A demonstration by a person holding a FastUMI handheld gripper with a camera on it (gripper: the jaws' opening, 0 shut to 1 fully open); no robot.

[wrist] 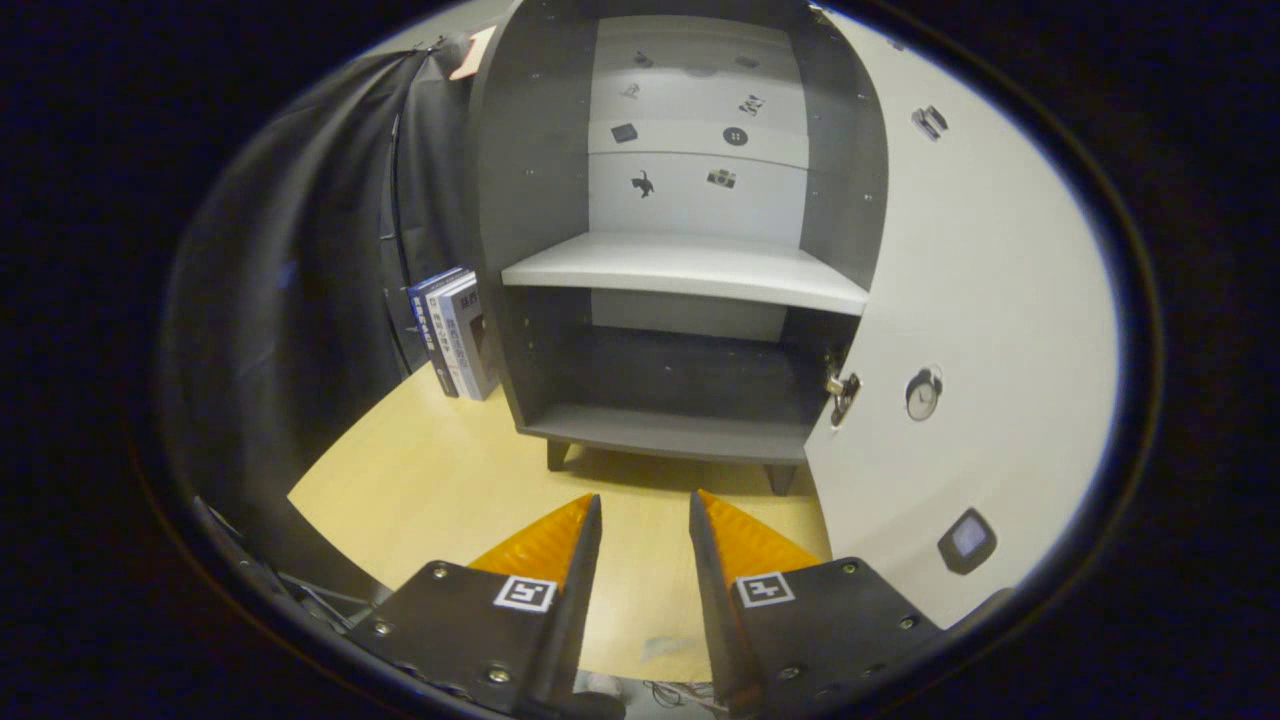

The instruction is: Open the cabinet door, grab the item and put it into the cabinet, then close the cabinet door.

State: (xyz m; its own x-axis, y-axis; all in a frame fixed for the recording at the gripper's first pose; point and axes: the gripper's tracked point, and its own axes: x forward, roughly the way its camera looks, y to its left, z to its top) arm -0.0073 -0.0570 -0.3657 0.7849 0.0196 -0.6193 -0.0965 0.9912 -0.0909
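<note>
Door open, item not yet stowed

The cabinet (690, 270) stands with its door (960, 330) swung wide; books (455, 335) lean just beside the cabinet, likely the item. The gripper (645, 520) faces the cabinet, fingers parted, empty. Grabbing, placing, closing remain.
</note>
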